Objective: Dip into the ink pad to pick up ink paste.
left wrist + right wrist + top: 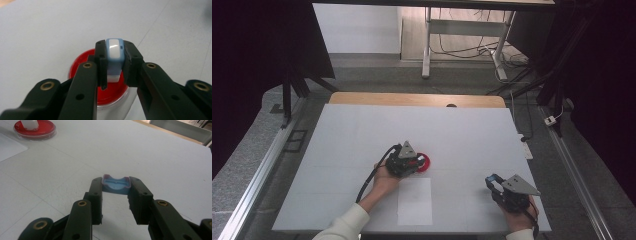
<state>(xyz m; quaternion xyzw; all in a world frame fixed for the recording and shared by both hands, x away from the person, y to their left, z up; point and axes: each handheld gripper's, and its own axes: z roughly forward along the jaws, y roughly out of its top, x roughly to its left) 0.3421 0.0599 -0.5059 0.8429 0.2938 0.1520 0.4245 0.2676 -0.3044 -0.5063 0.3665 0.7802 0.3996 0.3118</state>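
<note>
Plastic, light and slick — my left tongs (114,66) pinch the blue-white case (114,53) by its flat sides over the red dish (82,62) mid-worktop (362,130); my right tongs (115,192) clamp the blue cap (116,183) near the worktop's right front edge.

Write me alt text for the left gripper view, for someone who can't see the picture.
The left gripper, its two black fingers rising from below, is shut on a small blue and white stamp-like block. The block's white base stands over a round red ink pad in a clear dish, on a pale grey table.
</note>
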